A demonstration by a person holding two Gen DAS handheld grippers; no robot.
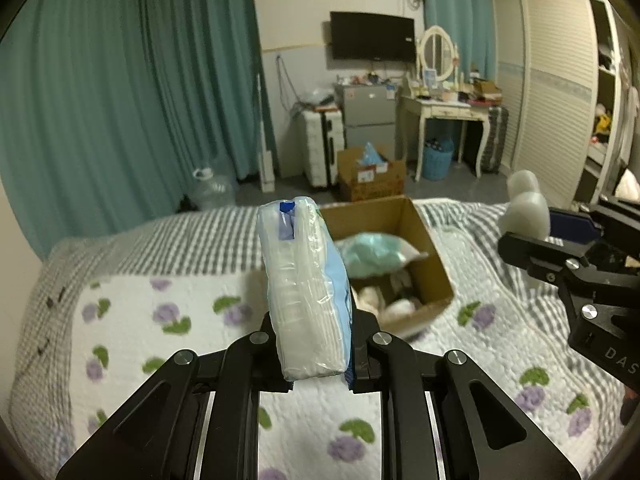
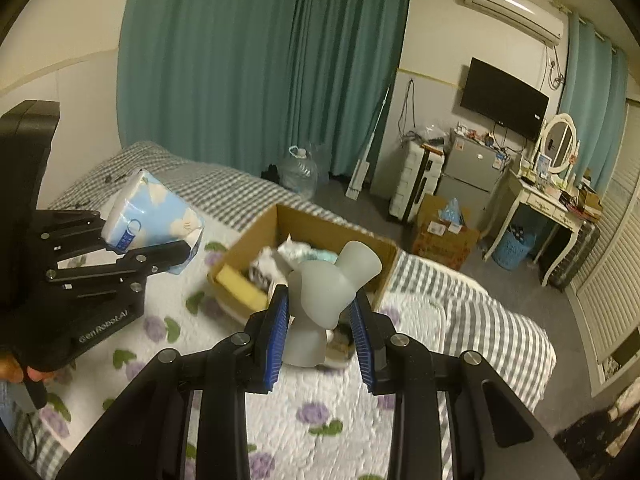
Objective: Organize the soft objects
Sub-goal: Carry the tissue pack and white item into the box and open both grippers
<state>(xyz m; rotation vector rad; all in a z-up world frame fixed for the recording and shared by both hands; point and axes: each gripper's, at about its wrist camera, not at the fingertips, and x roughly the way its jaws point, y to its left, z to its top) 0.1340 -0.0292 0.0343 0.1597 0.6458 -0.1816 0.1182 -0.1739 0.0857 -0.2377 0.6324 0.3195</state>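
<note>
the left gripper (image 1: 310, 344) has its jaws clenched on a tissue pack (image 1: 304, 288), a soft plastic-wrapped bundle in white and pale blue that stands upright between the jaws and is lifted above the bed (image 1: 168, 360). in the right wrist view the same pack (image 2: 154, 210) shows a blue face with white cloud shapes, held off to the left of the box.

the right gripper (image 2: 320, 336) has its jaws grasping a pale grey squishy toy (image 2: 320, 300), pinched between the blue pads (image 2: 276, 340); the toy's flared top rises above the fingertips. from the left wrist view the toy (image 1: 524, 208) sits at the far right, raised above the bed.

beyond both grippers, an open cardboard box (image 1: 432, 252) rests on the flower-printed quilt (image 1: 320, 412). inside it lie a mint-green soft bundle (image 1: 372, 256) and a yellow sponge-like block (image 2: 240, 286), with other pale items too blurred to name.

farther back stand teal curtains (image 1: 120, 100), a wall tv (image 1: 372, 36) and a dressing table (image 1: 440, 108).
</note>
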